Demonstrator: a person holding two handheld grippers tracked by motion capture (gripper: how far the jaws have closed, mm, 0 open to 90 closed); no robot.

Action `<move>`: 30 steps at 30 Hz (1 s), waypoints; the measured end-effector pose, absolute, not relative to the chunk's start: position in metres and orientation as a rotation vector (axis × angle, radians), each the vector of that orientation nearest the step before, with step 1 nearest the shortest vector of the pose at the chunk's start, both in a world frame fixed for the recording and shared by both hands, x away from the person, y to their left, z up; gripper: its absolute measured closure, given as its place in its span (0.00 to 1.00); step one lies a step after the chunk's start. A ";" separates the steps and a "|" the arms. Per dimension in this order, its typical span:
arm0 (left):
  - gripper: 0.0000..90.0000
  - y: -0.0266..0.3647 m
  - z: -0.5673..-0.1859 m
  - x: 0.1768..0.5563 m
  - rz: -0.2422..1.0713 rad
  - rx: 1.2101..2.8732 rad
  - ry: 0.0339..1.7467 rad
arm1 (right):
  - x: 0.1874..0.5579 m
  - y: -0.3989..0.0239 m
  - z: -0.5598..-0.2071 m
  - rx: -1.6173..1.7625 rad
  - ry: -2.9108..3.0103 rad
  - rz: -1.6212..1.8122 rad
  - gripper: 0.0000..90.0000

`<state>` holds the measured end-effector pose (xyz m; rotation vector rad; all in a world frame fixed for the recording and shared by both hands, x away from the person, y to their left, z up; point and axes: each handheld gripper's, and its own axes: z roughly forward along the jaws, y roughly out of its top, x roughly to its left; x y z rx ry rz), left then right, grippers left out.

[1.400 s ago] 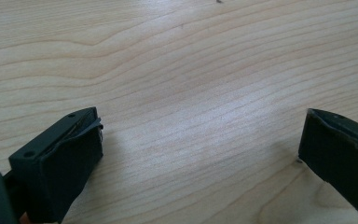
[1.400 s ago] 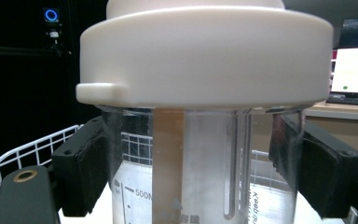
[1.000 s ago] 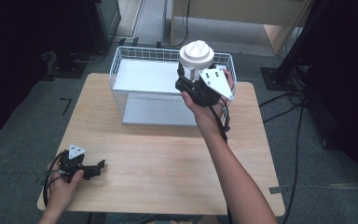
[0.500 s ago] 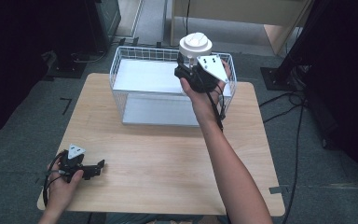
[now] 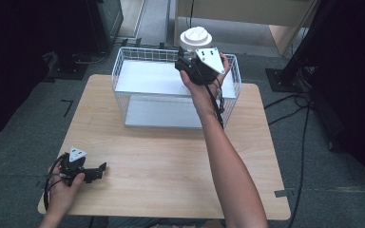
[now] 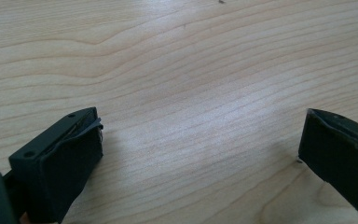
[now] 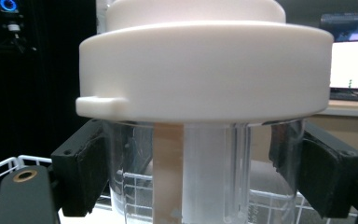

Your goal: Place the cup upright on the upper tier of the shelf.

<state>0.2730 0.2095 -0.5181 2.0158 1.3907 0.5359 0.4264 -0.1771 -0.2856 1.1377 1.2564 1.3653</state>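
A clear jar with a wide white lid (image 5: 196, 37) hangs above the far rim of the white wire basket (image 5: 123, 71). My right gripper (image 5: 188, 59) is shut on it, and the hand reaches in over the basket. In the right gripper view the black pads (image 7: 86, 168) press both sides of the clear body (image 7: 214, 177) just under the white lid (image 7: 205, 70). My left gripper (image 5: 100, 170) rests at the table's front left corner with its jaws open. In the left gripper view, bare wood (image 6: 191, 70) lies between the jaws of the left gripper (image 6: 200, 154).
The basket stands at the back middle of the wooden table (image 5: 171, 156) and has a white shelf (image 5: 152, 78) inside. Cables (image 5: 304, 123) trail on the floor at the right. Dark furniture (image 5: 95, 19) stands behind the table.
My right gripper has carried the jar farther away, from the basket's near right part to above its far rim. The left gripper has stayed put.
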 end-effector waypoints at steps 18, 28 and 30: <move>0.00 0.208 -0.519 0.273 0.545 2.019 1.395 | 0.431 -0.183 -0.295 1.124 1.298 1.390 0.17; 0.00 0.206 -0.518 0.273 0.563 2.047 1.389 | 0.422 -0.190 -0.292 1.075 1.388 1.404 0.06; 0.00 0.206 -0.518 0.273 0.563 2.045 1.390 | 0.416 -0.192 -0.293 1.057 1.406 1.414 0.03</move>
